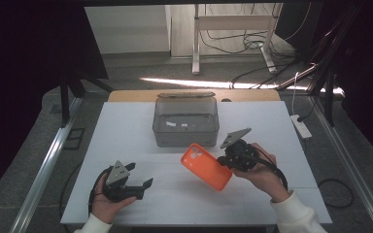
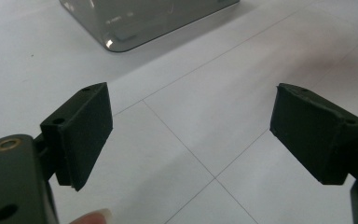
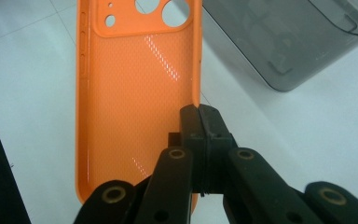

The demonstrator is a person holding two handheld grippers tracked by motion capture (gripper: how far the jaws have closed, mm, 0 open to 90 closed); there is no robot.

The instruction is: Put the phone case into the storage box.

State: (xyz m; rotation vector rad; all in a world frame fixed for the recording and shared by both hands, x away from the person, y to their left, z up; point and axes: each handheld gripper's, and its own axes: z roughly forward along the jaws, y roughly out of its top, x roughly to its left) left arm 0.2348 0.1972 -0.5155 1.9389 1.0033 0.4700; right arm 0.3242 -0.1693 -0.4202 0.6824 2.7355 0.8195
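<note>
On the white counter [image 1: 126, 126], near its middle, the right claw [image 3: 199, 122] had its 2 jaws pinched shut on the long side wall of an orange phone case [image 1: 207, 166]. From the high view the case lay tilted, its camera-cutout end pointing toward the far left and its other end toward the person, with the right claw [image 1: 225, 158] meeting its right edge. The right gripper view showed the case's inner face turned up, the round cutouts at the far end. Just beyond the case stood a smoky grey plastic box [image 1: 186, 122], uncovered, with its lid [image 1: 185, 95] propped behind the far rim; case and box were near each other but apart. At the near left of the counter, the left claw [image 1: 141, 177] was held in the person's hand with its jaws spread wide and nothing between them. The left gripper view showed that claw [image 2: 191, 135] over bare counter, a corner of the grey box farther off.
</note>
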